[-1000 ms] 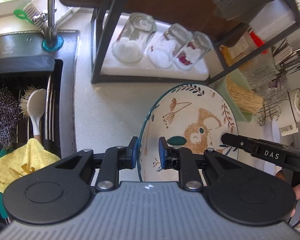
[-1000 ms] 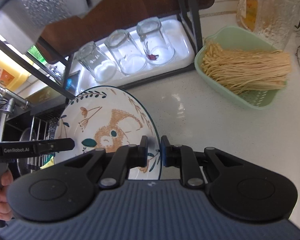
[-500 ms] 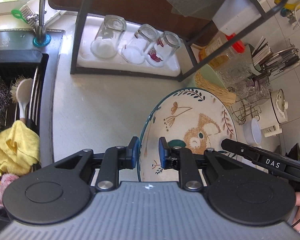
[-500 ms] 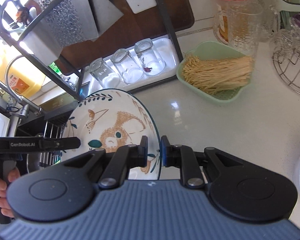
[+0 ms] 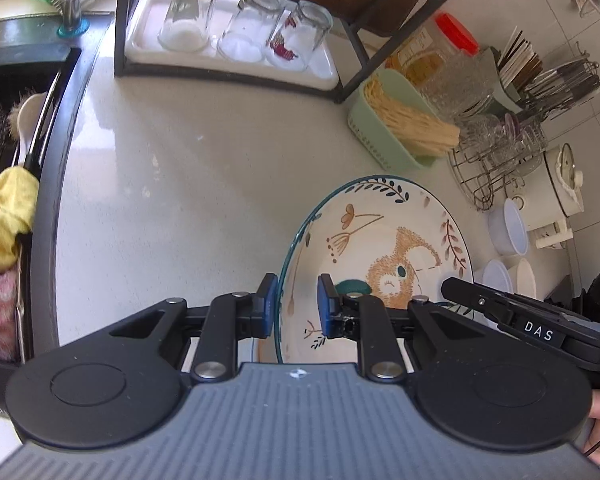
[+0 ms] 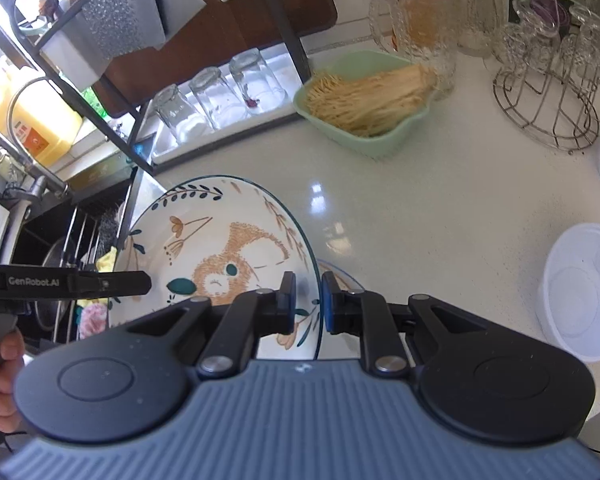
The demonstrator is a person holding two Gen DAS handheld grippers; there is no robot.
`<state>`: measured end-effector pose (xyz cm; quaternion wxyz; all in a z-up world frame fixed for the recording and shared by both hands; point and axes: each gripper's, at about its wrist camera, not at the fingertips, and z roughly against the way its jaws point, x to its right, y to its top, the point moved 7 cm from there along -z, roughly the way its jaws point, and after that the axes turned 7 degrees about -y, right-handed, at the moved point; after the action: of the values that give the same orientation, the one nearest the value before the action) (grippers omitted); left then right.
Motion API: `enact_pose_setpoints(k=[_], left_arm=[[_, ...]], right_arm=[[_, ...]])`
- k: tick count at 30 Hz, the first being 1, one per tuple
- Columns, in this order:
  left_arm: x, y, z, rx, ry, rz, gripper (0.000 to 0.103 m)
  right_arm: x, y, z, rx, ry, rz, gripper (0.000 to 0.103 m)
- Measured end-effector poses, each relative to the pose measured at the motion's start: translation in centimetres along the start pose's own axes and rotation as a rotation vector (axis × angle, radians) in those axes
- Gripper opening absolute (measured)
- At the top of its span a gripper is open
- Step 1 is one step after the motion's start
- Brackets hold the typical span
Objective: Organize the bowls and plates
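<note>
Both grippers clamp the painted plate by opposite rims, above the worktop: left gripper, right gripper. Green basket of dry noodles near the back edge. Empty white bowl at the right edge. Three upturned glasses on a white tray.

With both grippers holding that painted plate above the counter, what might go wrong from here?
1. The left gripper and right gripper pinch only the painted plate at opposite rims; uneven motion could let it slip.
2. White bowls and a wire glass rack crowd the counter's right side, so the plate might knock them.
</note>
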<state>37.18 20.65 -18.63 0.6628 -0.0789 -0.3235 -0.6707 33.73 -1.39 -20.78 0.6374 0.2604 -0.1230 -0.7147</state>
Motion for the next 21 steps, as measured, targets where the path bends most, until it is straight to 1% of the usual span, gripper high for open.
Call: enact_pose_setpoints(k=[2, 5, 8, 10, 13, 17, 21], left_arm=[[0.1, -0.9, -0.6, -0.005, 0.029, 0.003, 0.023], [0.1, -1.9, -1.4, 0.0, 0.044, -0.001, 0.023], [0.2, -2.7, -2.4, -0.015, 0.091, -0.021, 0.023], [0.5, -2.9, -2.7, -0.01, 0.12, -0.059, 0.023], [0.6, -3.1, -3.1, -0.016, 0.158, -0.071, 0.023], [1.2, -3.3, -3.4, -0.021, 0.231, -0.14, 0.023], [1.1, -3.5, -3.6, -0.038, 0.251, -0.145, 0.023]], right_arm=[[0.3, -0.7, -0.4, -0.013, 0.007, 0.016, 0.017], [0.8, -1.3, -0.7, -0.022, 0.014, 0.023, 0.017], [0.9, -2.1, -1.5, -0.029, 0.008, 0.048, 0.017], [1.0, -2.4, -1.8, -0.026, 0.005, 0.069, 0.017], [1.1, -2.9, -2.2, -0.033, 0.018, 0.078, 0.017], [0.8, -3.3, -2.3, -0.035, 0.028, 0.11, 0.018], [1.1, -3.2, -2.4, -0.042, 0.055, 0.093, 0.017]])
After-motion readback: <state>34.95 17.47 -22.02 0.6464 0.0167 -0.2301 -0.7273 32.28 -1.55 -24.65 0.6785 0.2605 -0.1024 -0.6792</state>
